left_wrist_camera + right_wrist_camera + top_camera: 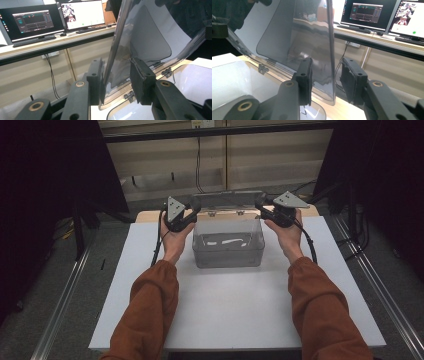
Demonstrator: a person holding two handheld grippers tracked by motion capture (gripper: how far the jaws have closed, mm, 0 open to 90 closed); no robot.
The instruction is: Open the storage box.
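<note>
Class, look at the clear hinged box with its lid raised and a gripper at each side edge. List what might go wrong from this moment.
1. The lid stands between the jaws of the left gripper and right gripper, but both look open with gaps, so it may drop shut.
2. The lid is smooth clear plastic; a thin-edge pinch might slip.
3. Uneven pulls from the two grippers could strain the small hinges or shift the box on the white table.

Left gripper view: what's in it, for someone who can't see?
A clear lid stands upright between the left gripper's two black fingers, with gaps on both sides. Behind it, two lit monitors sit on a long desk.
</note>
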